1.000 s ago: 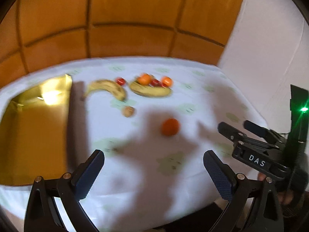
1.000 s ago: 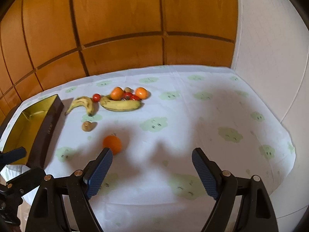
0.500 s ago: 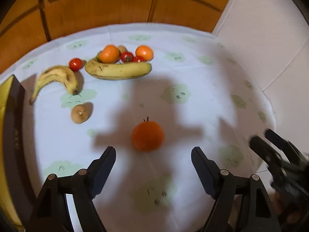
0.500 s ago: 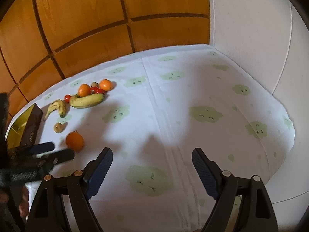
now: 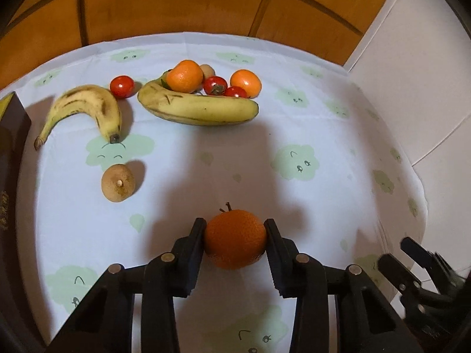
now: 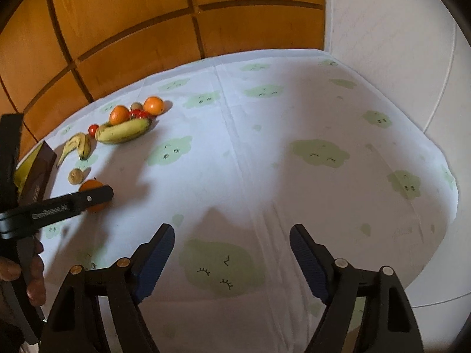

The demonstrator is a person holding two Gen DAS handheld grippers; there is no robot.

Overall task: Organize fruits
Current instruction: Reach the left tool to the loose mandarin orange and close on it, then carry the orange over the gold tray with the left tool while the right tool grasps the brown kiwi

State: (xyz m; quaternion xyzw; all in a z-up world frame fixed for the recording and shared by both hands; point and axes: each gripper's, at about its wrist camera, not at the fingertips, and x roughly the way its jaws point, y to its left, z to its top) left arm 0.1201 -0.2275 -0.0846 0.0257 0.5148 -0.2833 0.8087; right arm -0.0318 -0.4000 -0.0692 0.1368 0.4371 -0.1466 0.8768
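An orange with a short stem (image 5: 235, 242) rests on the cloud-print tablecloth (image 5: 294, 135), near the front. My left gripper (image 5: 235, 224) has its jaws closing on it, and both black pads touch its sides. The right wrist view shows the same orange (image 6: 89, 184) at far left, half hidden behind a left finger (image 6: 88, 197). My right gripper (image 6: 231, 235) hovers over bare cloth with its jaws wide and closing slightly; nothing is between them. Its fingers (image 5: 412, 253) also show at the lower right of the left wrist view.
Farther back lie two bananas (image 5: 88, 107) (image 5: 197, 107), two tangerines (image 5: 185, 76) (image 5: 245, 82), several small tomatoes (image 5: 122, 86) and a brown round fruit (image 5: 117, 182). A dark box with a gold inside (image 5: 11, 147) stands at the left edge. A wood-panelled wall rises behind, and the table edge curves at the right.
The left gripper came down and forward over the orange, and its jaws closed from wide apart onto it. The right gripper swung right and sank a little, its jaws barely narrower.
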